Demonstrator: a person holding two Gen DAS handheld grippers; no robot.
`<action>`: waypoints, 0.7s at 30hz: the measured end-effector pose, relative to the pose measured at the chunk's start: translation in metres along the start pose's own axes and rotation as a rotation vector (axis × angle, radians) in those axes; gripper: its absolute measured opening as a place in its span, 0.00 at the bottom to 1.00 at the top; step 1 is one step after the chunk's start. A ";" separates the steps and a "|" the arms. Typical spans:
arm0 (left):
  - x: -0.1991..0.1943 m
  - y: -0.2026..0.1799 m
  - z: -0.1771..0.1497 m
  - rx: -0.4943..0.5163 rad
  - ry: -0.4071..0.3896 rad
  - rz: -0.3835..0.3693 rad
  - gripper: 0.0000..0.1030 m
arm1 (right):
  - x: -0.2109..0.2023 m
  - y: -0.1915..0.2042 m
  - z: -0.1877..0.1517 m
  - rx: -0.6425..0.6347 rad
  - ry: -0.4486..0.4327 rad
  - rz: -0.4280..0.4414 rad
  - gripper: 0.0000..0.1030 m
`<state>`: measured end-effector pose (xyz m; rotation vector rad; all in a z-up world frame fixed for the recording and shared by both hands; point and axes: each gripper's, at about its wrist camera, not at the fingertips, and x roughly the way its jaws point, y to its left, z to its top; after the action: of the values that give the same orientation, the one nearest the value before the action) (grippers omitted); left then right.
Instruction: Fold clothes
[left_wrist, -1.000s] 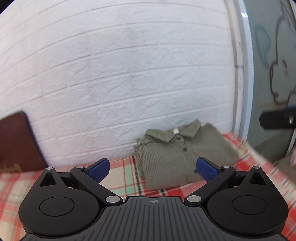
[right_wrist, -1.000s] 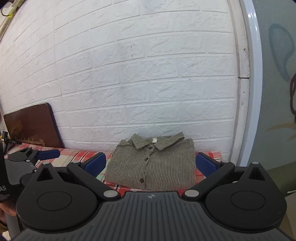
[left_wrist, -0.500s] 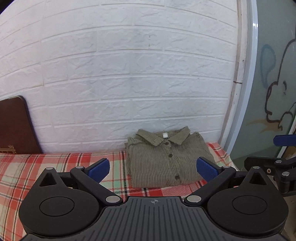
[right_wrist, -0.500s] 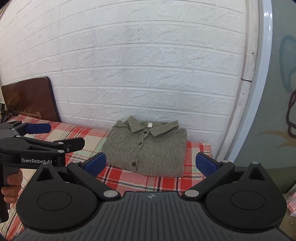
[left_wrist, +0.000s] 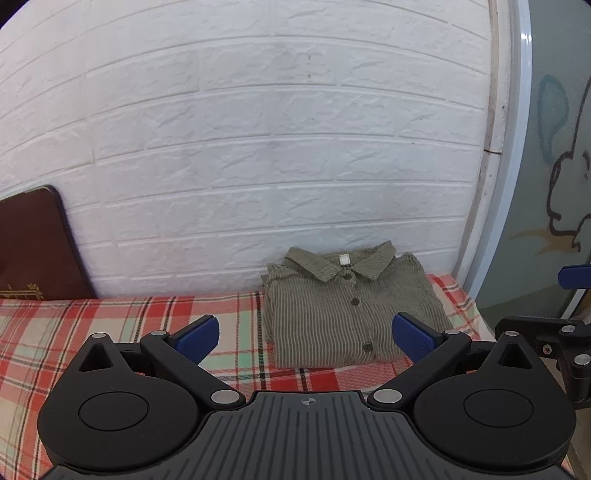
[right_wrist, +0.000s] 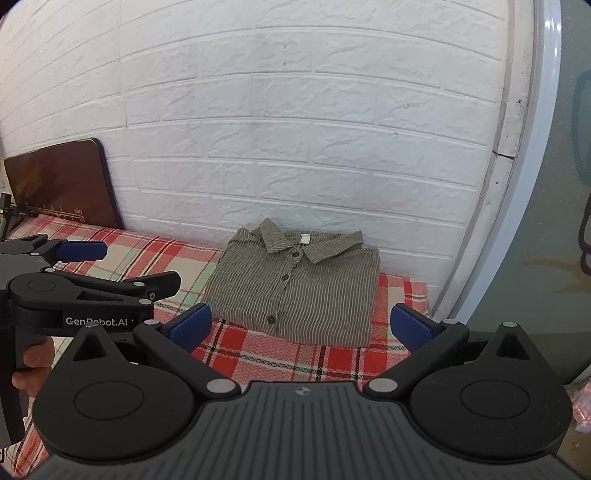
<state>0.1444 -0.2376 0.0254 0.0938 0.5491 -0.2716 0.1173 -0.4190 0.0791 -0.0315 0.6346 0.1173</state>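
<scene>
The olive striped button-up shirt (left_wrist: 351, 314) lies folded at centre frame on the red plaid cloth (left_wrist: 129, 321), both the left claw (left_wrist: 304, 334) and the right claw (right_wrist: 301, 325) released and empty, so folding seems finished and only withdrawal remains.

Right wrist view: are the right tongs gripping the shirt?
No, the right tongs stand open with nothing between them, and the folded shirt lies apart on the plaid cloth ahead.
</scene>
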 end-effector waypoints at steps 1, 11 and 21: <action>0.000 0.000 0.000 0.001 0.000 0.000 1.00 | 0.001 0.000 0.000 -0.005 -0.001 0.001 0.99; 0.001 0.001 0.000 0.001 0.011 -0.007 1.00 | 0.002 -0.002 0.001 0.013 -0.006 -0.001 0.99; 0.001 -0.001 0.000 0.013 0.008 -0.012 1.00 | 0.004 0.001 0.002 0.004 -0.002 0.001 0.99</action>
<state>0.1452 -0.2383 0.0253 0.1040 0.5562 -0.2866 0.1215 -0.4170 0.0781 -0.0275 0.6328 0.1171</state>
